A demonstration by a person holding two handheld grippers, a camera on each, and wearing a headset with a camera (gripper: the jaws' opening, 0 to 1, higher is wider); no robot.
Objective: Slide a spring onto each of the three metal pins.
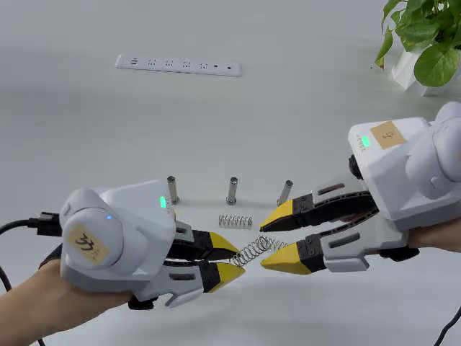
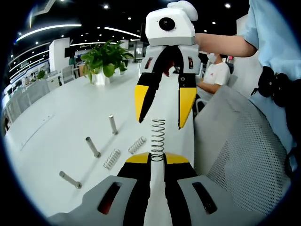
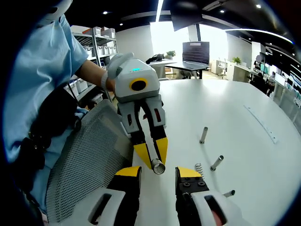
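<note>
Above the white tabletop, the left tongs are pressed together on one end of a spring, holding it out level, likely to pass it over. The right tongs are spread, jaws either side of its free end, not clamping. Three bare metal pins wait just beyond, with loose springs beside them.

Three pins stand in a row on the table: left pin, middle pin, right pin, with loose springs lying just before the middle one. Nearer the person, the left gripper and right gripper face tip to tip, a held spring between them; a power strip lies far behind
</note>
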